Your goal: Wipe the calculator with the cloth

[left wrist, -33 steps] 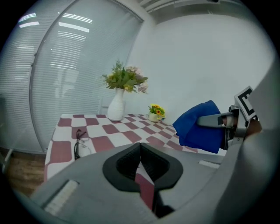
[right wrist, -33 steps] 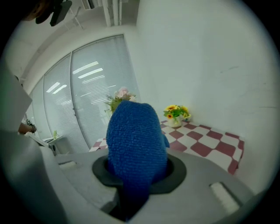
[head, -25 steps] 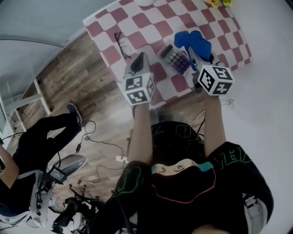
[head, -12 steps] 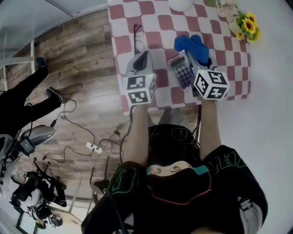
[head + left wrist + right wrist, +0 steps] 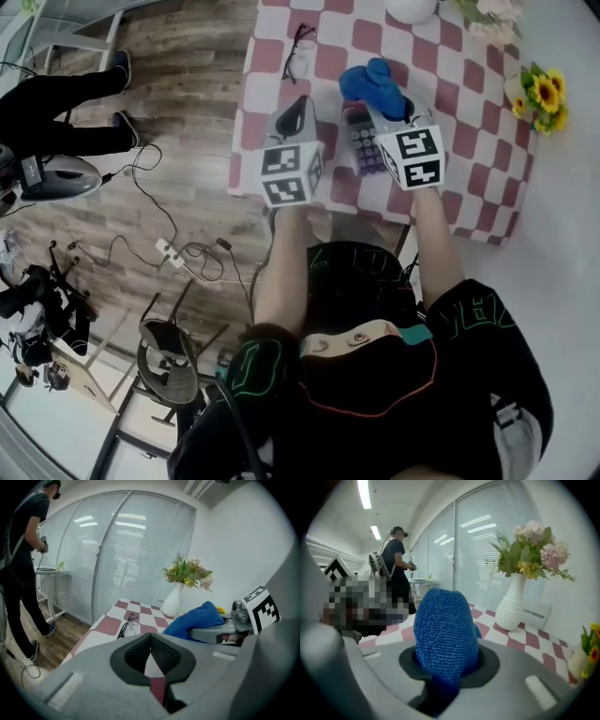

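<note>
A grey calculator [image 5: 360, 142] lies on the red-and-white checked table [image 5: 469, 122]. My right gripper [image 5: 382, 105] hovers along the calculator's right side, shut on a blue cloth [image 5: 369, 82] that bunches past the calculator's far end. In the right gripper view the blue cloth [image 5: 444, 630] fills the gap between the jaws. My left gripper [image 5: 294, 114] sits left of the calculator, shut and holding nothing. In the left gripper view only a thin slit shows between its jaws [image 5: 151, 638], with the blue cloth [image 5: 197, 618] off to the right.
Black glasses [image 5: 298, 52] lie at the table's far left, also seen in the left gripper view [image 5: 127, 625]. A white vase [image 5: 515, 604] with flowers stands at the back, sunflowers [image 5: 544, 94] at the right edge. A person [image 5: 396, 569] stands beyond the table; cables [image 5: 178, 253] lie on the wooden floor.
The head view has swung, so the table sits differently in the picture. Both grippers keep their places beside the calculator, the right one still holding the cloth.
</note>
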`<state>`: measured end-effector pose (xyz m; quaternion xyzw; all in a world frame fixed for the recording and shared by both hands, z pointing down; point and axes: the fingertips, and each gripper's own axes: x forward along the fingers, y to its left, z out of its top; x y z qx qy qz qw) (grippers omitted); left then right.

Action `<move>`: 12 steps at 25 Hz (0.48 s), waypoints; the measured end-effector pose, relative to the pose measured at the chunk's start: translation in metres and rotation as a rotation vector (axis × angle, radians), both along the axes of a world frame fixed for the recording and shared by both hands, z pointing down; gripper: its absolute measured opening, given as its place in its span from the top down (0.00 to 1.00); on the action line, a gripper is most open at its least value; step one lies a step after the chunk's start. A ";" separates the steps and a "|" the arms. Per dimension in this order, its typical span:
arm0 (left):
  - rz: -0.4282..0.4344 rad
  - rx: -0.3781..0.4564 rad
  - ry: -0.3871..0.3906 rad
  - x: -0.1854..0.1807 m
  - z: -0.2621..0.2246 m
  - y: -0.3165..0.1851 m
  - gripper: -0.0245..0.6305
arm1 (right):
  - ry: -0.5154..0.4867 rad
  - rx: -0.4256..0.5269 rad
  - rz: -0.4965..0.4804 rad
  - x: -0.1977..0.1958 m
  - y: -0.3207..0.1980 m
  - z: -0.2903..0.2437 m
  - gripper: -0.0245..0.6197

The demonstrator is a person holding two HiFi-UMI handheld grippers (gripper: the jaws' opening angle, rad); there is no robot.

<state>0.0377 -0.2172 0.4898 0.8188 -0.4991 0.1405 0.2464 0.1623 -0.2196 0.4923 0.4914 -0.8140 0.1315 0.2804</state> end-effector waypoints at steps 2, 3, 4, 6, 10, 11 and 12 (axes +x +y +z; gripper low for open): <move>-0.033 -0.004 0.010 0.003 -0.002 0.009 0.95 | 0.027 0.012 -0.062 -0.005 0.005 0.004 0.79; -0.052 -0.007 0.022 0.005 -0.004 0.013 0.95 | 0.045 0.018 -0.092 -0.006 0.008 0.007 0.79; -0.069 -0.009 0.031 0.005 -0.005 0.016 0.95 | 0.069 0.022 -0.125 -0.007 0.011 0.010 0.79; -0.092 -0.001 0.025 0.005 -0.011 0.020 0.95 | 0.122 0.018 -0.192 -0.008 0.015 0.017 0.79; -0.120 0.017 0.010 0.007 -0.019 0.030 0.95 | 0.176 0.015 -0.335 -0.023 0.027 0.029 0.79; -0.124 0.017 0.007 0.007 -0.020 0.033 0.95 | 0.199 0.024 -0.365 -0.024 0.030 0.032 0.79; -0.126 0.017 0.001 0.008 -0.020 0.036 0.95 | 0.223 0.037 -0.389 -0.025 0.033 0.035 0.79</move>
